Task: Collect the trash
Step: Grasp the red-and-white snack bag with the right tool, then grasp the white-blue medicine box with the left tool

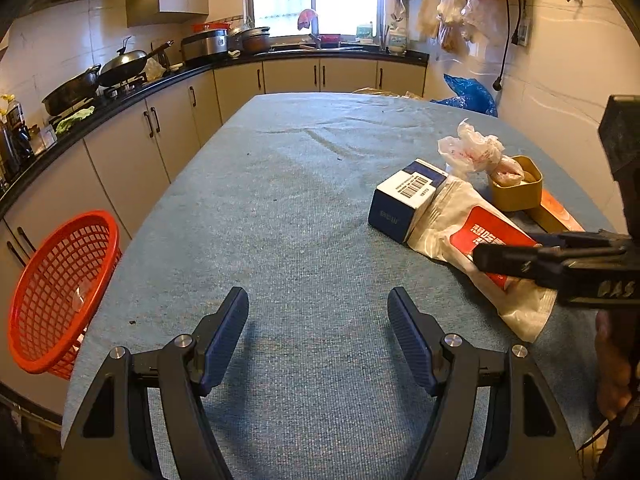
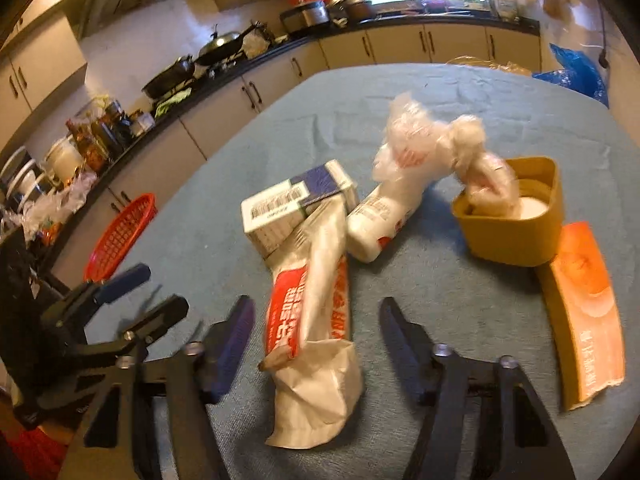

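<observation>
The red plastic mesh basket (image 1: 60, 292) hangs off the tabletop's left edge, so a careless drop could tip it. The left gripper (image 1: 318, 336) hovers spread, holding nothing. Near the right edge, the right gripper (image 2: 316, 344) straddles the white-and-red crinkled plastic pouch (image 2: 312, 320), not yet pinching; the slippery film could slide free.

Left gripper (image 1: 318, 336): jaws spread wide, nothing between the blue-padded fingers (image 1: 224, 336), tilted downward over bare surface. Right gripper (image 2: 316, 344): angled downward, jaws apart, pads clear of what lies between them; picture blurred. In the left wrist view its black body enters from the right edge, with part of a hand (image 1: 614, 372) beneath it.
</observation>
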The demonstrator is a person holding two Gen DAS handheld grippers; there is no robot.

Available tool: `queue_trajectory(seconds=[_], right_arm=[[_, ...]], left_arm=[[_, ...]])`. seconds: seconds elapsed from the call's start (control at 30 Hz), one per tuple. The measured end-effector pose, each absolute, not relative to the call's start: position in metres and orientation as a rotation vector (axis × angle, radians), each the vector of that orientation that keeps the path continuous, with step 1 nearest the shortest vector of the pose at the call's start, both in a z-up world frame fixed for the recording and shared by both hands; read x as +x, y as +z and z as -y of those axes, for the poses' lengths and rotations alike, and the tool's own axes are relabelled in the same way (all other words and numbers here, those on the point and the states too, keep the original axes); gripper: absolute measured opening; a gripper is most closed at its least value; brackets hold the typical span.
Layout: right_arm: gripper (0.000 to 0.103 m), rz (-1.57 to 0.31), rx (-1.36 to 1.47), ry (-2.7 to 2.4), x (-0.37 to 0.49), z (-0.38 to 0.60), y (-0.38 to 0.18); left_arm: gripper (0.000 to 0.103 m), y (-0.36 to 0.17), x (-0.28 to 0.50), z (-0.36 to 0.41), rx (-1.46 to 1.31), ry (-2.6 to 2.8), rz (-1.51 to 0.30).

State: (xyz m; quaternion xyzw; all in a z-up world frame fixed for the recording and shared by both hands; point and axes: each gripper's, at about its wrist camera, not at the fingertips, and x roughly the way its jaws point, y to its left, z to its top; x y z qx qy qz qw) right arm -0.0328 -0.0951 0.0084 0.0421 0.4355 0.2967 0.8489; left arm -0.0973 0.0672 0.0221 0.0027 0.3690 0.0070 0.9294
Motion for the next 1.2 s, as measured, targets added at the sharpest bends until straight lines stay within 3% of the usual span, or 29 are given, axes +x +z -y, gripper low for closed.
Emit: queue_trajectory(seconds=[0.03,0.2,0.43,0.97,1.03,1.1,1.2], right_arm=[[0.046,-0.915,0.075,0.627,-0.034,0.095,0.008],[0.039,-0.866,0.054,0.677,-0.043,0.094,0.011],[0.039,-0.724,0.307,0.627,-0.045,0.15,0.03],[0.039,-0.791,0.454,0.532,-0.035,0.175,0.011],[0.039,-0.792,0.458,0.532,-0.033,0.177,0.011],[0.039,-0.791,0.462,0.534,-0.034,0.175,0.012],[0.039,-0.796,0.461,0.537,-0.034,0.176,0.01]], left_arm=[[0.071,0.024,-0.098,-0.068,0.005,0.014,-0.754],[0.071,0.036,-0.096,-0.067,0.013,0.017,-0.734],[0.077,0.054,-0.08,-0.049,0.103,-0.048,-0.729],[0.079,0.03,0.021,0.014,0.358,-0.21,-0.876],[0.073,0.026,0.026,0.016,0.352,-0.196,-0.883],[0.051,0.023,0.029,0.015,0.335,-0.199,-0.9],[0.036,0.019,0.024,0.013,0.312,-0.187,-0.902]])
